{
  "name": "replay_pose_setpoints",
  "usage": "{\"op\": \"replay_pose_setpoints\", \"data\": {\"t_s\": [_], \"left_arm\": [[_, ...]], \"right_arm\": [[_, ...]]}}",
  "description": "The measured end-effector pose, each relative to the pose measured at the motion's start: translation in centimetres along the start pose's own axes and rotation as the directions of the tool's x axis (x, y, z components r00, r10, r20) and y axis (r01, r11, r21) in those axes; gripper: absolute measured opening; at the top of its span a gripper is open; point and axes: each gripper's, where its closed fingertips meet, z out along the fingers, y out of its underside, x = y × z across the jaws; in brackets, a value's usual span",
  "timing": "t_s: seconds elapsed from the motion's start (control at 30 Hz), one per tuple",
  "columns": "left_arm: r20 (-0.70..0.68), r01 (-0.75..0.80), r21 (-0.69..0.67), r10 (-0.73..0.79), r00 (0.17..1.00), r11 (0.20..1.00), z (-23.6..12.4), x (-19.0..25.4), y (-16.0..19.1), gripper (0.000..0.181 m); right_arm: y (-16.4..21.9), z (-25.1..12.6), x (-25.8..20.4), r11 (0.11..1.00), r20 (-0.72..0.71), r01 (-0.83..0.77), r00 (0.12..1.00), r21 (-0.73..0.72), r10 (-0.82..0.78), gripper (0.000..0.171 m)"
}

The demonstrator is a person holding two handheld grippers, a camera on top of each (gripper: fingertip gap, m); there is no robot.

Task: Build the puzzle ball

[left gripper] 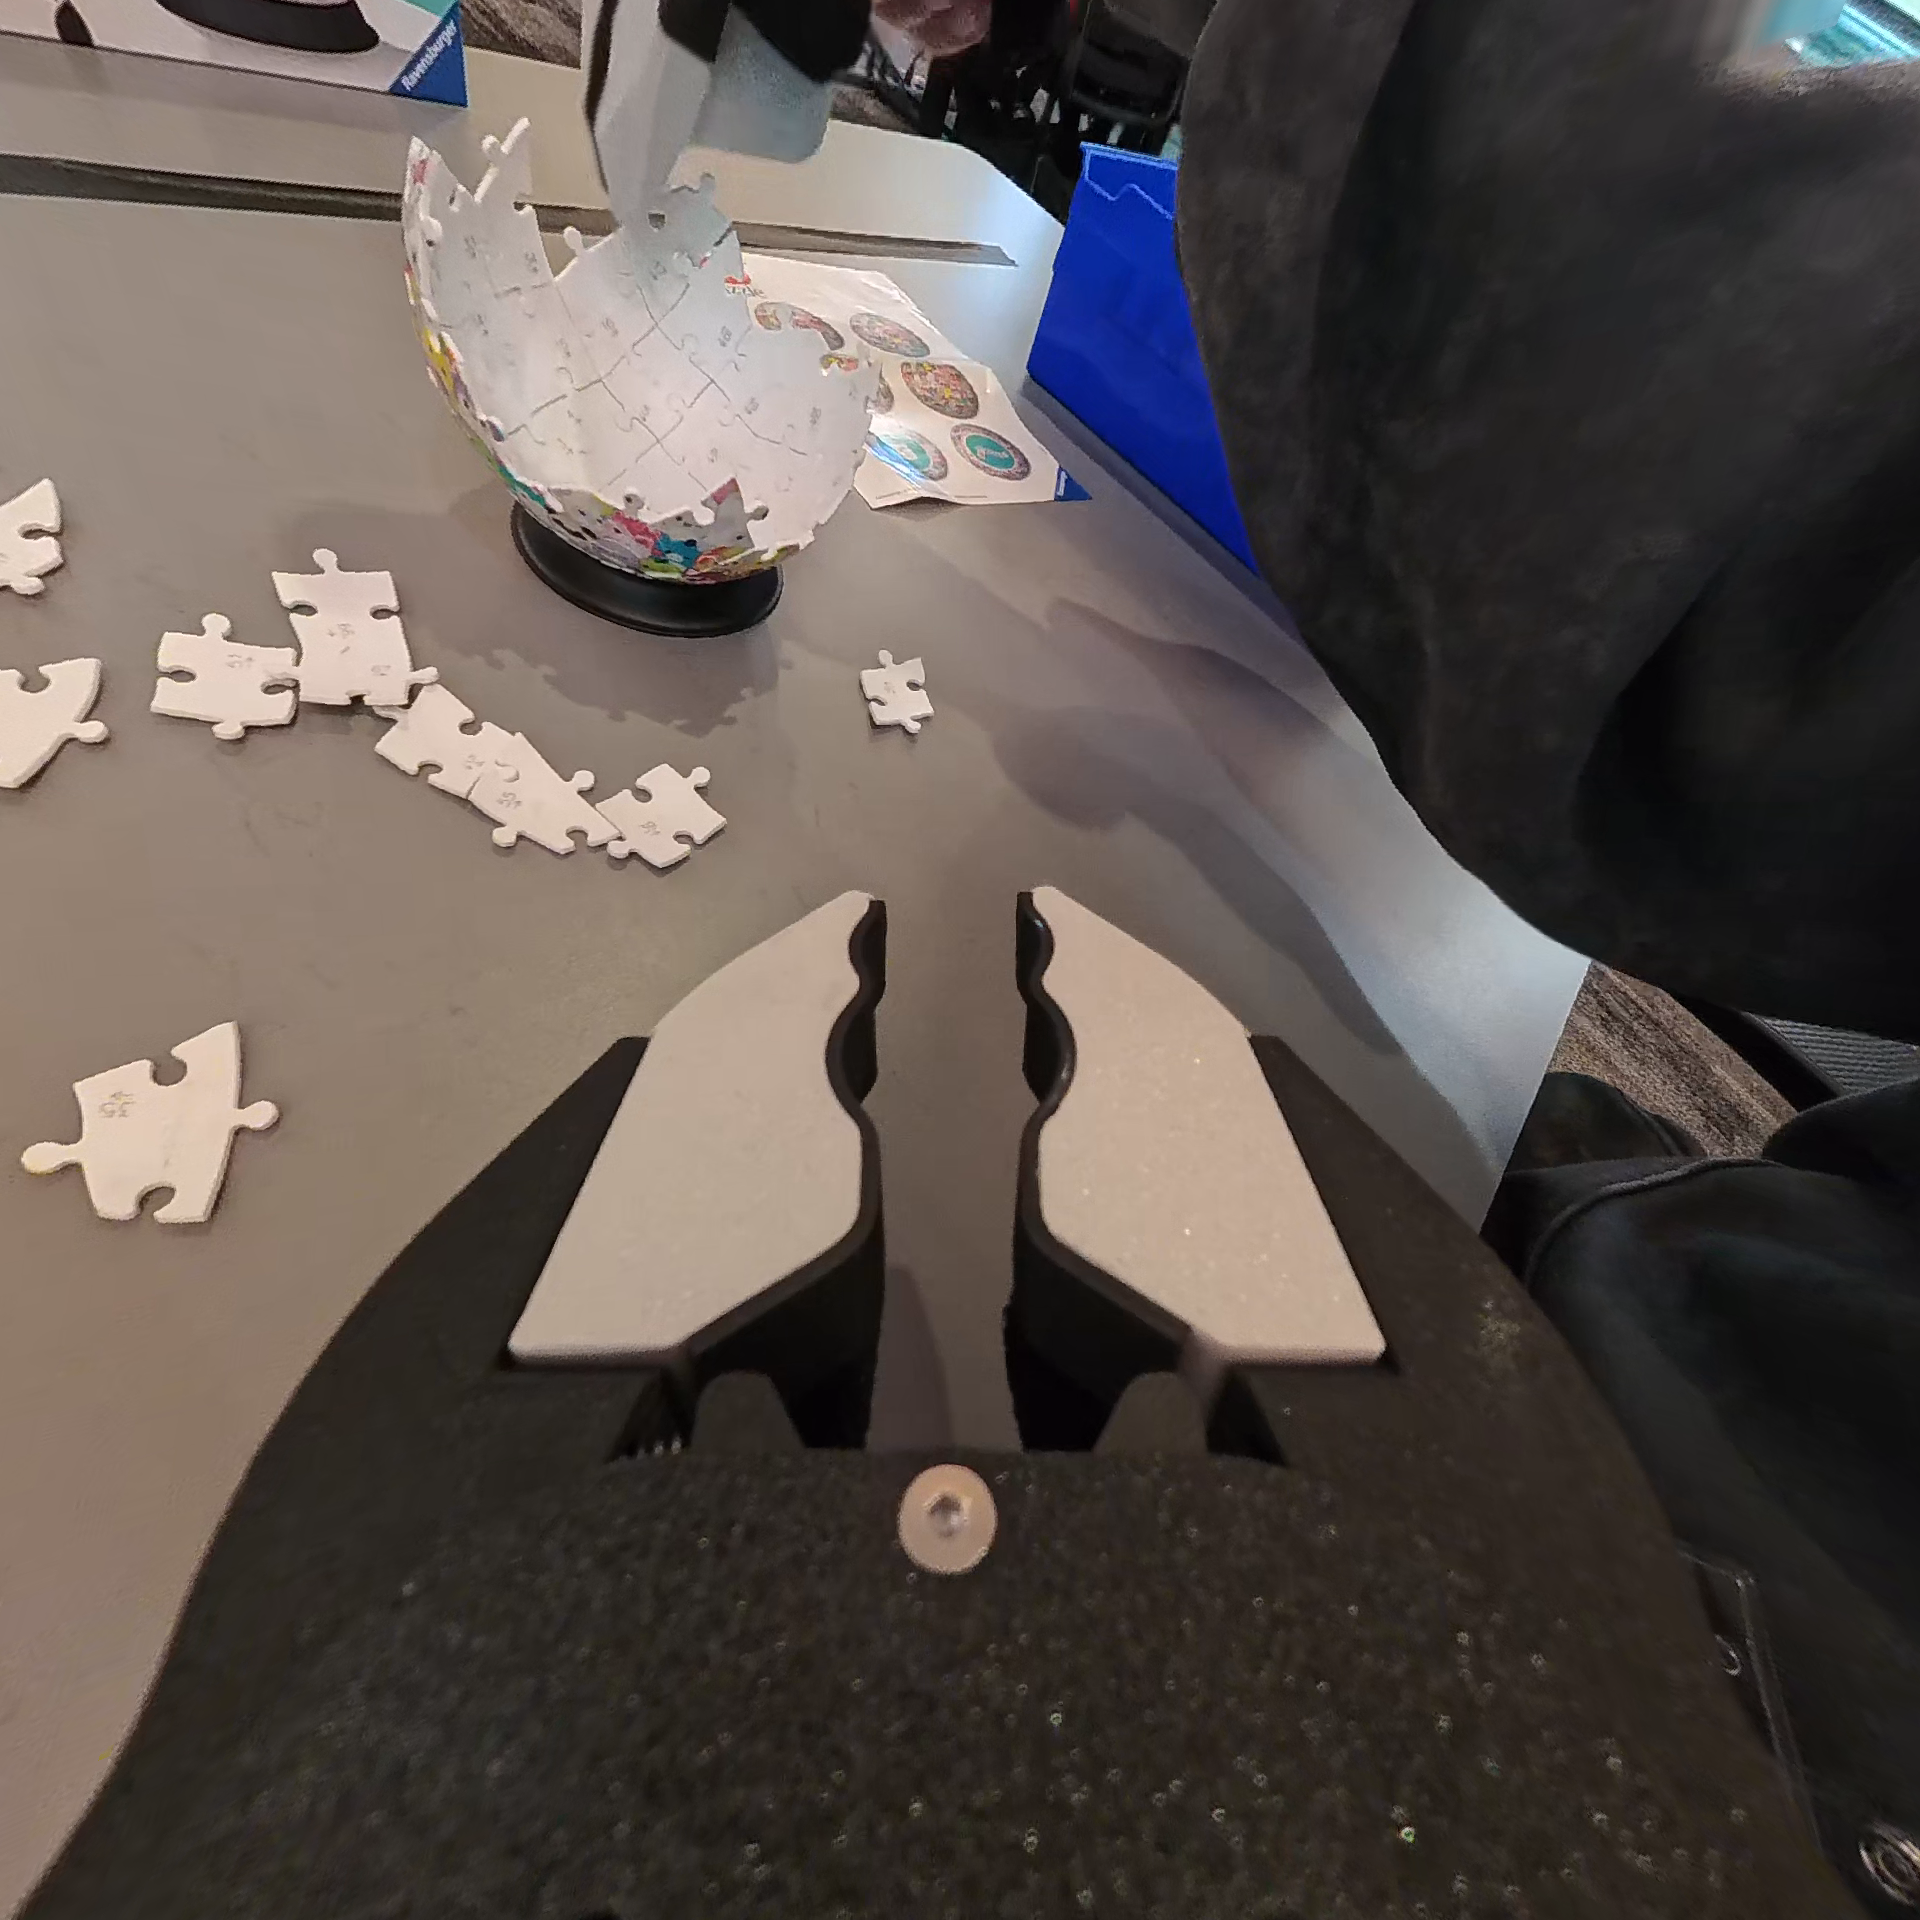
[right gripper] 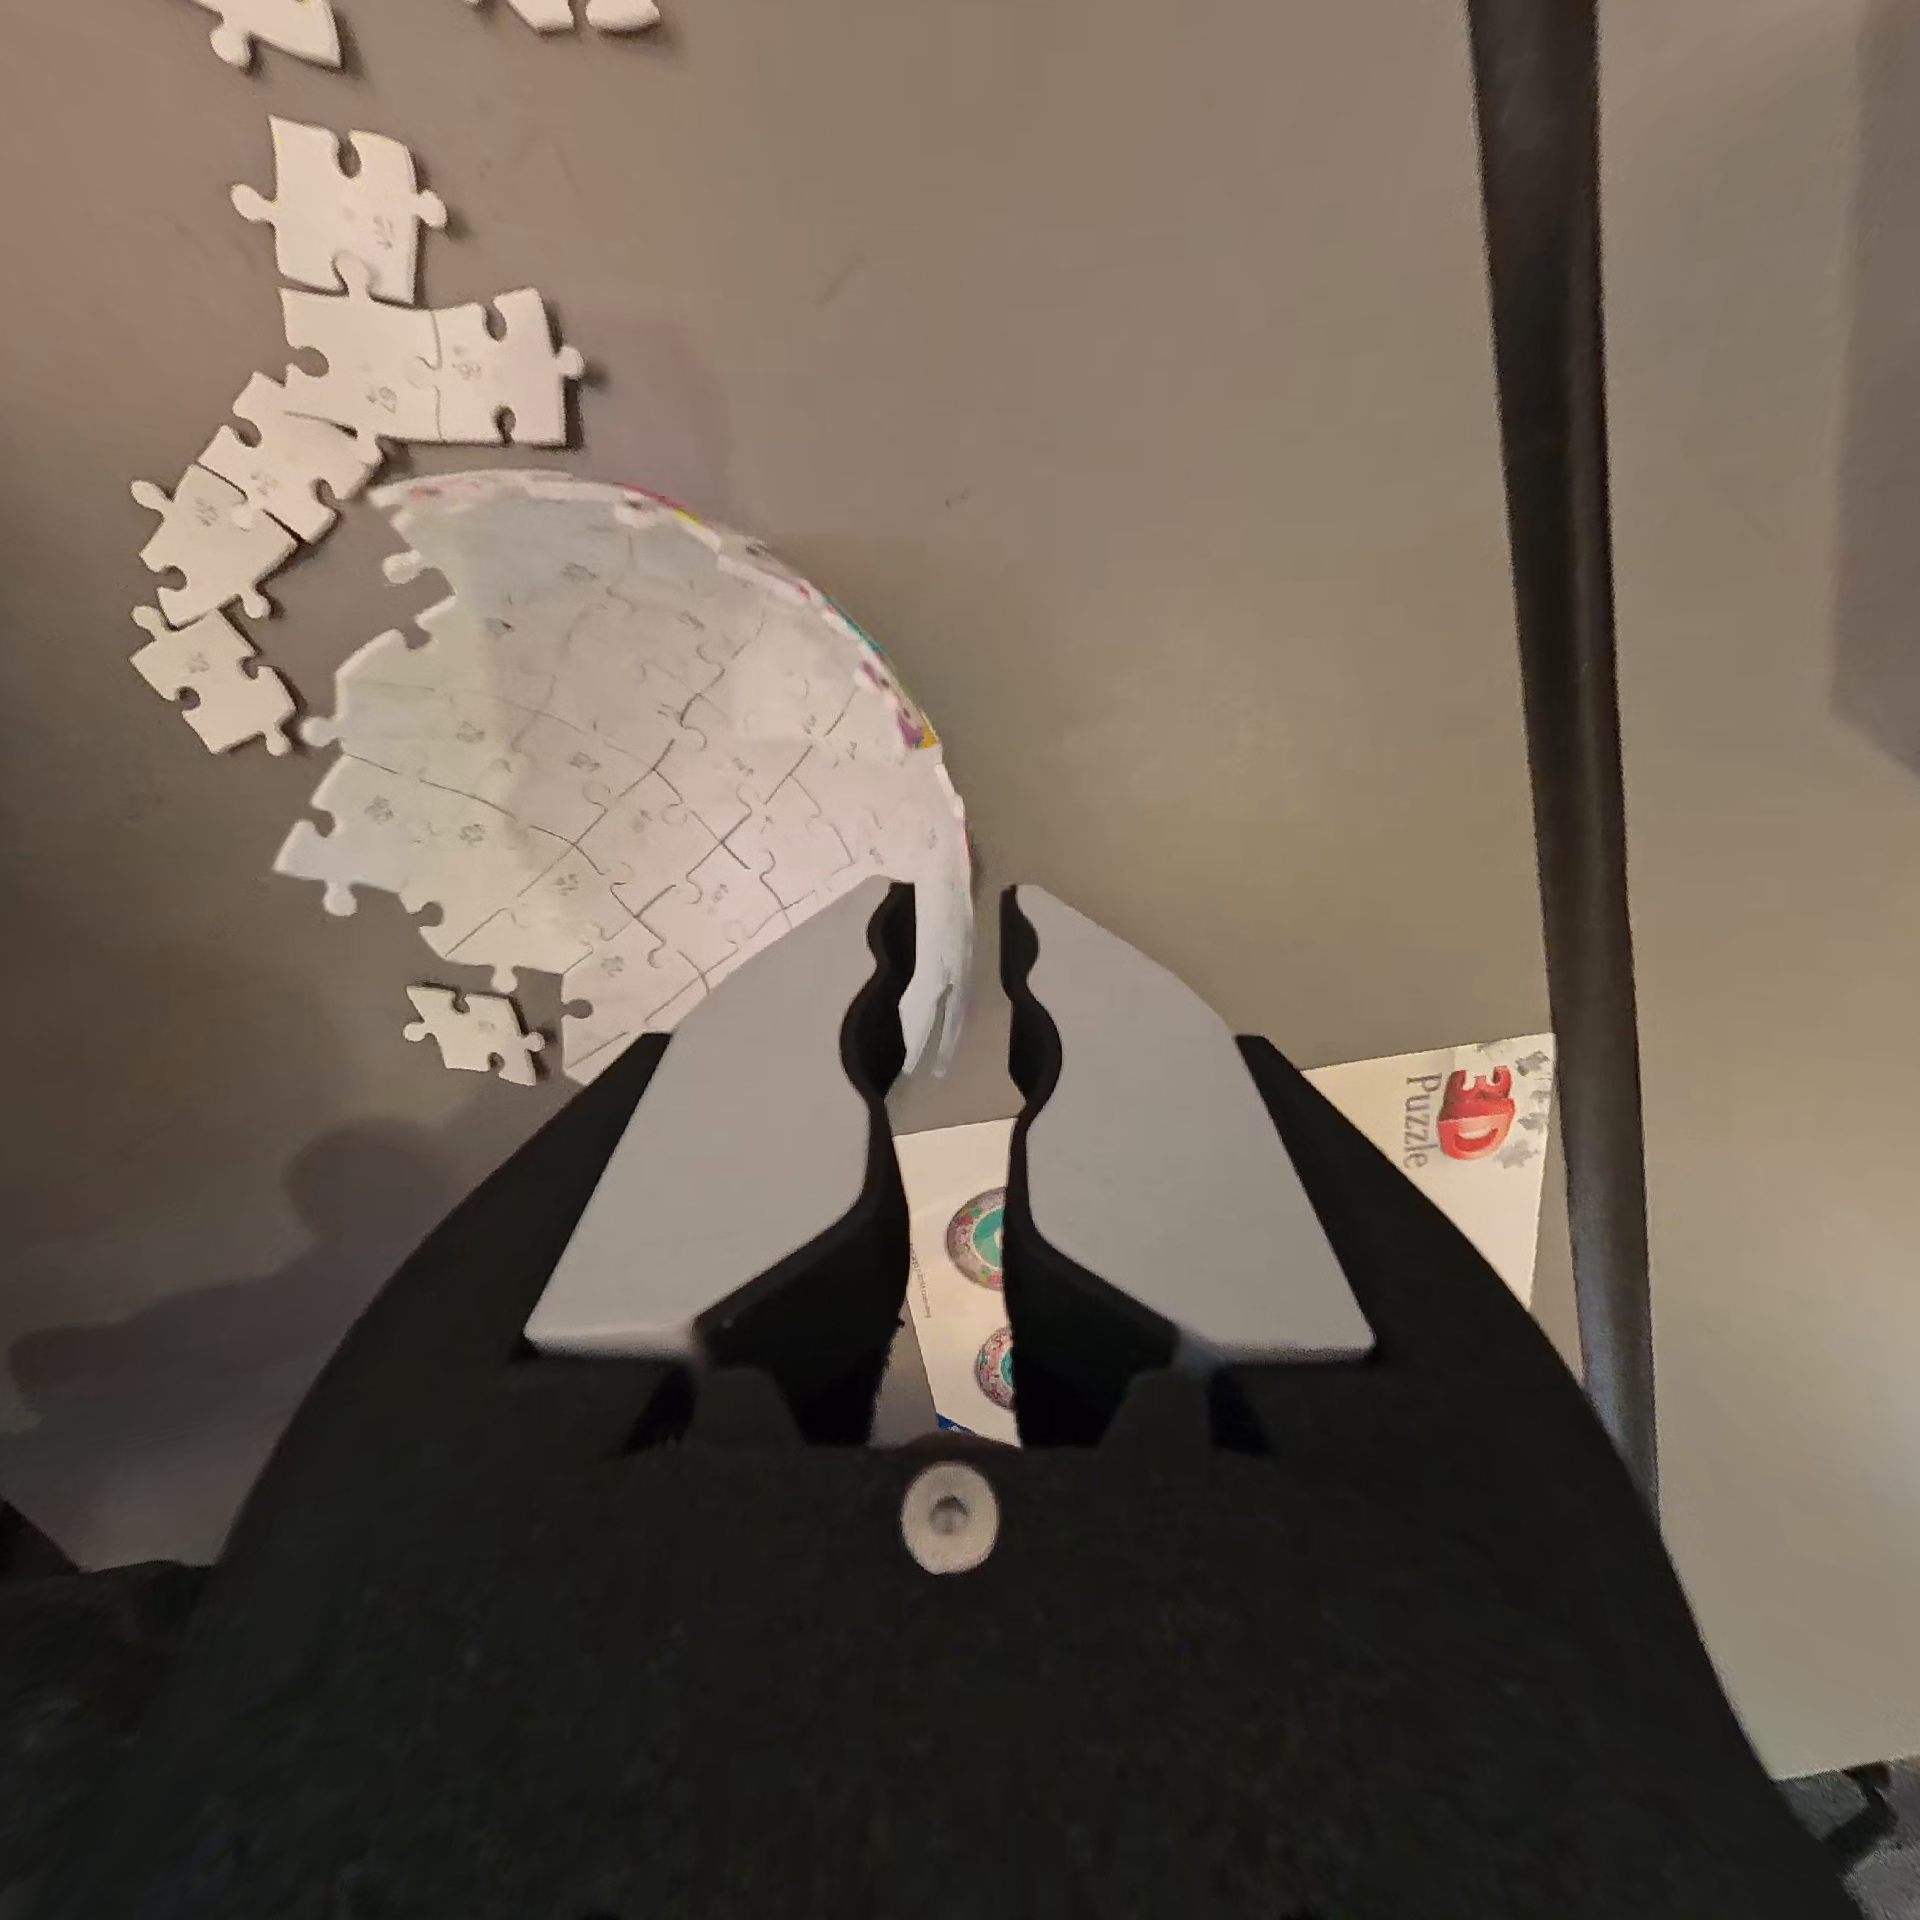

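**A:** Where is the puzzle ball?

**B:** In the left wrist view the half-built puzzle ball sits in the upper left of the frame, seated in a black ring stand on the grey table. It is an open shell, white inside, colourful outside, and nothing lies in its hollow.

**A:** And the tools?

**B:** The left gripper hovers low over bare table at centre frame, its jaws spread with nothing between them. The right gripper comes down from above; its jaws stand apart, straddling the shell's upper rim. One finger lies inside the shell, one outside, and the rim leans against the inner one. Whether it truly pinches, I cannot tell.

**A:** Loose parts?

**B:** White loose pieces lie face-down at the left of the frame, and a single piece lies right of the stand.

**A:** Any containers?

**B:** A blue bin at upper right; its contents are hidden. A printed leaflet lies between it and the ball, and the puzzle box is at the top left corner.
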Motion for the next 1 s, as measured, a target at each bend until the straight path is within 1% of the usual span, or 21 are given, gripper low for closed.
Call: {"op": "replay_pose_setpoints", "data": {"t_s": [0.13, 0.2, 0.33, 0.4, 0.53, 0.63, 0.83, 1.0], "left_arm": [[0.001, 0.000, 0.000, 0.000, 1.000, 1.000, 0.0, 0.0, 0.0, 0.023], [0.001, 0.000, 0.000, 0.000, 1.000, 1.000, 0.0, 0.0, 0.0, 0.023], [-0.003, 0.001, -0.003, -0.001, 1.000, 1.000, 0.0, 0.0, 0.0, 0.024], [-0.005, -0.001, -0.004, 0.000, 1.000, 1.000, 0.1, 0.1, 0.1, 0.024], [-0.007, -0.002, -0.003, 0.002, 1.000, 1.000, 0.0, 0.2, 0.0, 0.024], [-0.007, -0.001, -0.002, 0.001, 1.000, 1.000, 0.0, 0.2, 0.0, 0.024], [-0.008, -0.001, -0.005, 0.001, 1.000, 1.000, 0.1, 0.2, 0.1, 0.024], [-0.008, -0.003, -0.006, 0.003, 1.000, 1.000, 0.1, 0.2, 0.1, 0.024]], "right_arm": [[0.3, -2.2, 0.5, 0.991, -0.059, -0.080, 0.995, 0.106, 0.087, 0.018], [1.1, -2.6, 0.4, 0.981, -0.086, -0.124, 0.987, 0.147, 0.137, 0.022], [2.7, -1.6, -0.6, 0.967, -0.123, -0.156, 0.975, 0.203, 0.184, 0.024], [3.2, -1.1, -0.5, 0.961, -0.167, -0.156, 0.966, 0.228, 0.197, 0.023], [2.7, -0.7, -0.7, 0.935, -0.151, -0.169, 0.963, 0.310, 0.224, 0.016], [3.0, -0.4, -0.3, 0.936, -0.165, -0.174, 0.959, 0.307, 0.232, 0.013], [3.4, 0.1, -0.4, 0.937, -0.157, -0.173, 0.961, 0.302, 0.228, 0.012], [3.3, 0.4, -0.6, 0.939, -0.157, -0.165, 0.963, 0.301, 0.219, 0.007]]}}
